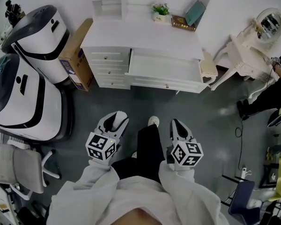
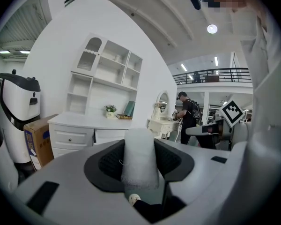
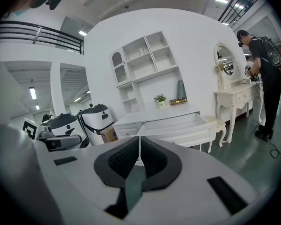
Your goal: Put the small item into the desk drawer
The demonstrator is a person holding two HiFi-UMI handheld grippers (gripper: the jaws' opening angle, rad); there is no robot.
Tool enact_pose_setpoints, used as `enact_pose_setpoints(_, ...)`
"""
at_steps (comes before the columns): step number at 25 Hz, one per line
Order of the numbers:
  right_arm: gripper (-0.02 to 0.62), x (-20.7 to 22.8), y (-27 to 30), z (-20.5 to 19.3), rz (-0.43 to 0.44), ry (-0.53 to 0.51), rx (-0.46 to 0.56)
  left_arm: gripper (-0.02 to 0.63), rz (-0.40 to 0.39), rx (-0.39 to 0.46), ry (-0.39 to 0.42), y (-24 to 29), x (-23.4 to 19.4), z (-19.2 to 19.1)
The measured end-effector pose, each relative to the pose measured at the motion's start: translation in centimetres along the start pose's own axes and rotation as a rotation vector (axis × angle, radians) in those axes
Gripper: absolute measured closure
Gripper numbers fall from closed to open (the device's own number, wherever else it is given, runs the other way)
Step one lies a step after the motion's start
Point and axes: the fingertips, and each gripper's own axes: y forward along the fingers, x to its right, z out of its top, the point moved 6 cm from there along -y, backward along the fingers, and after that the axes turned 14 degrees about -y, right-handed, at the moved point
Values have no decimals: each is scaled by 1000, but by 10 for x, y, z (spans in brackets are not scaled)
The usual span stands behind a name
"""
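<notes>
White foam roll [image 2: 139, 149] sits upright between the jaws of your left gripper [image 2: 139, 162]; the pads pinch it from both sides, and its top pokes above the jaw tips. That roll is the small item, and it is in the gripper, well short of the desk [image 1: 140, 36] and not in the drawer.

Your right gripper [image 3: 139, 150] has its jaws pressed together with nothing between them.

From the head view, the left gripper [image 1: 114, 122] and the right gripper [image 1: 179, 129] hang side by side over the grey floor in front of the desk, both aimed toward it.

The desk's wide drawer [image 1: 166, 84] is pulled out on the desk's right half; the right gripper view shows the drawer [image 3: 178, 125] open. A stack of small closed drawers [image 1: 110, 67] fills the desk's left half.

On the desk's back edge stand a small potted plant [image 1: 160, 11] and a teal book [image 1: 195, 12]. A cardboard box [image 1: 77, 55] leans against the desk's left side. A small stool [image 1: 208, 67] stands just right of the desk.
</notes>
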Motion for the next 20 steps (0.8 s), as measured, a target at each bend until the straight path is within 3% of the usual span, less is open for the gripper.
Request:
enact_pose_setpoints(10,557,27,42,12,32,6,-25,414,37,-17,-7,37,-17,12)
enact_pose_setpoints(20,557,71,89,31,41,19,-35,414,21,-25,1,103,-23,36)
